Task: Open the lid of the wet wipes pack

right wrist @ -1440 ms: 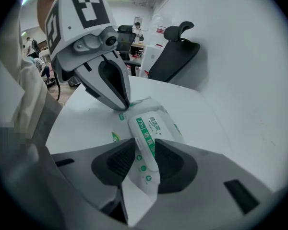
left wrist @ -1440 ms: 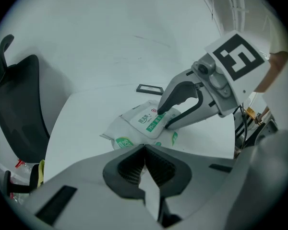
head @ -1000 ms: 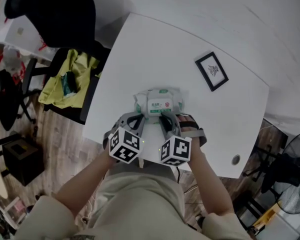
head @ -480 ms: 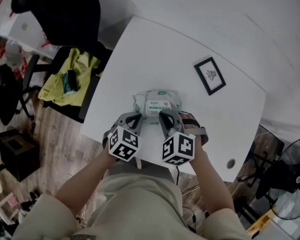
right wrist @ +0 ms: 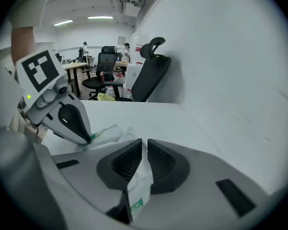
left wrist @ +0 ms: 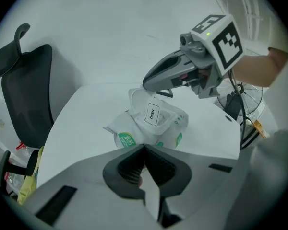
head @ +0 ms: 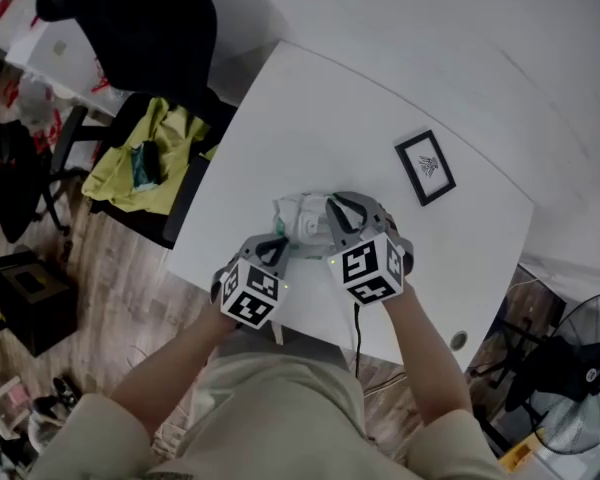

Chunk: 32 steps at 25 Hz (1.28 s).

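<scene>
The wet wipes pack [head: 298,220] lies on the bench [head: 380,98], its long axis running between the two grippers. The left gripper [left wrist: 144,150] is clamped on the pack's near end. The right gripper [right wrist: 143,145], just above the pack, pinches the part-raised lid [left wrist: 152,113]. Its jaws have just been easing apart, with the lid between them. The lid probably swings up and away from the left gripper.

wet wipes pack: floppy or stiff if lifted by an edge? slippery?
Probably floppy: the wet wipes pack looks crumpled between the left hand-held gripper and right hand-held gripper, both pinching its thin film. Likely grippable: film sits between the right jaws, which have just been opening slightly. Its raised lid looks like the only stiff part.
</scene>
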### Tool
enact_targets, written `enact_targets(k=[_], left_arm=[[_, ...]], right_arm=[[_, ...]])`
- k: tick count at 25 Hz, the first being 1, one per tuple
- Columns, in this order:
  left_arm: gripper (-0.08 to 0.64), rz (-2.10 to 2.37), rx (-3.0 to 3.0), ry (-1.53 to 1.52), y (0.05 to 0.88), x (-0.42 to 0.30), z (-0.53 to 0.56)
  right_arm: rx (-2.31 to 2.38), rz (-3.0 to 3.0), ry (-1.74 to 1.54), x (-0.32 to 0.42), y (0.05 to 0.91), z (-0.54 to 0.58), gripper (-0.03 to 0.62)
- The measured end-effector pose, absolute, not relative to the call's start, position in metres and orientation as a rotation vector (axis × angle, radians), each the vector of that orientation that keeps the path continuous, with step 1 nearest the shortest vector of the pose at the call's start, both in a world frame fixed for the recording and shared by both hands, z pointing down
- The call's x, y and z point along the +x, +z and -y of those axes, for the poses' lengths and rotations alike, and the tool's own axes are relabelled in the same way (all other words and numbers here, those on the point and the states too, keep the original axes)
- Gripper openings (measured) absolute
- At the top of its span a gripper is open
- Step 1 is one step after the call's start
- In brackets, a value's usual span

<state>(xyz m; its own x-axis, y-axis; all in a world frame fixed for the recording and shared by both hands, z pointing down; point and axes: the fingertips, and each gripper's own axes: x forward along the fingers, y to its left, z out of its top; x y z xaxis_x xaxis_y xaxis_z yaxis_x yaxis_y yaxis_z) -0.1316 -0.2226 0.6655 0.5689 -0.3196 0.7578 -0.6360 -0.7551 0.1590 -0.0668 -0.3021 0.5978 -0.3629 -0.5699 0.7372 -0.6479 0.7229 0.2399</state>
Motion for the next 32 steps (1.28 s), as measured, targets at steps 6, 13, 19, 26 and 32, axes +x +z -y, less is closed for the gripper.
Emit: enact_targets(k=[6, 13, 19, 26, 32], left_arm=[[0.023, 0.746, 2.378, 1.011, 0.664, -0.132, 0.224], [0.022, 0.724, 2.373, 1.004, 0.663, -0.133, 0.224], [0.021, 0.704, 2.336, 1.028, 0.667, -0.135, 0.225], [0.023, 0.771, 2.33, 1.023, 0.632, -0.153, 0.243], [0.023, 0.89, 2.477, 0.95, 0.559, -0.167, 0.274]], right_arm=[[0.988, 2.022, 0.161, -0.065, 0.616, 0.324, 0.058], [0.91, 1.96, 0.272, -0.058, 0.655, 0.328, 0.054], [0.935, 1.985, 0.366, -0.053, 0.653, 0.328, 0.045], [1.148, 2.113, 0.442, -0.046, 0.577, 0.328, 0.029], [1.287, 2.246, 0.353, -0.042, 0.488, 0.321, 0.028]])
